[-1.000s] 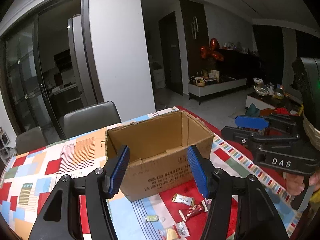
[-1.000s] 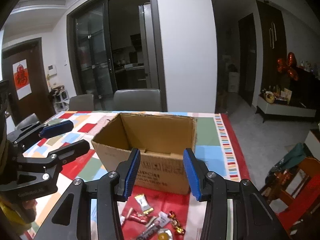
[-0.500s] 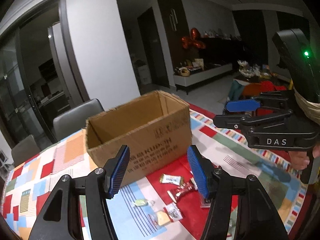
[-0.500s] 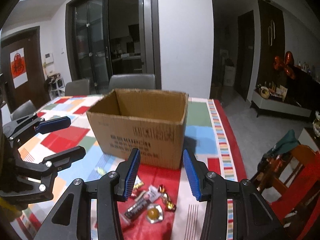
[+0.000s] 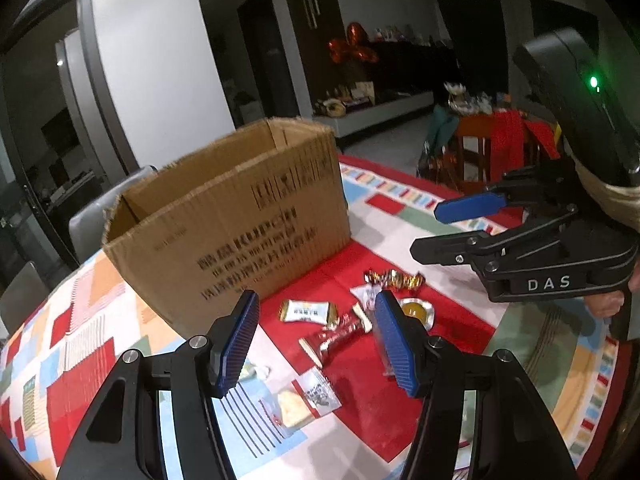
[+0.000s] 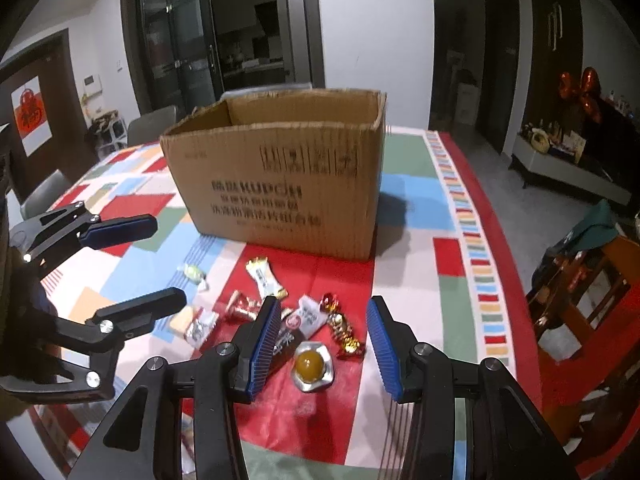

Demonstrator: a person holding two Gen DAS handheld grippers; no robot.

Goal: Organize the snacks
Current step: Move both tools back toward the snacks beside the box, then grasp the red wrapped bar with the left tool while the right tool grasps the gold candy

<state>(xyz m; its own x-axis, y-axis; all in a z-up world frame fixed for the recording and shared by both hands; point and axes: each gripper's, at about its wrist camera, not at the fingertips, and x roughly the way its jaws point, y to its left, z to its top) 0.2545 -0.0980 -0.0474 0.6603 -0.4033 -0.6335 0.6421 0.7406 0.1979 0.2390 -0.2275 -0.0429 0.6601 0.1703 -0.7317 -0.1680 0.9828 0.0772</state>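
An open cardboard box stands on the patchwork tablecloth. Several wrapped snacks lie in front of it: a white and gold bar, a red wrapper, a gold and red twist candy, a yellow jelly in a silver cup, a green candy and a clear cracker packet. My left gripper hangs open above the bar and red wrapper. My right gripper is open above the jelly and twist candy. Neither holds anything.
Grey chairs stand behind the table's far side. A wooden chair with red and green cloth is beyond the table's right edge. A hand grips the right gripper's handle. Bare tablecloth lies right of the box.
Both grippers have sunk toward the table and tipped down, so the snacks now lie just beyond their fingertips. The box looks nearer and higher. The jaws have not changed their width.
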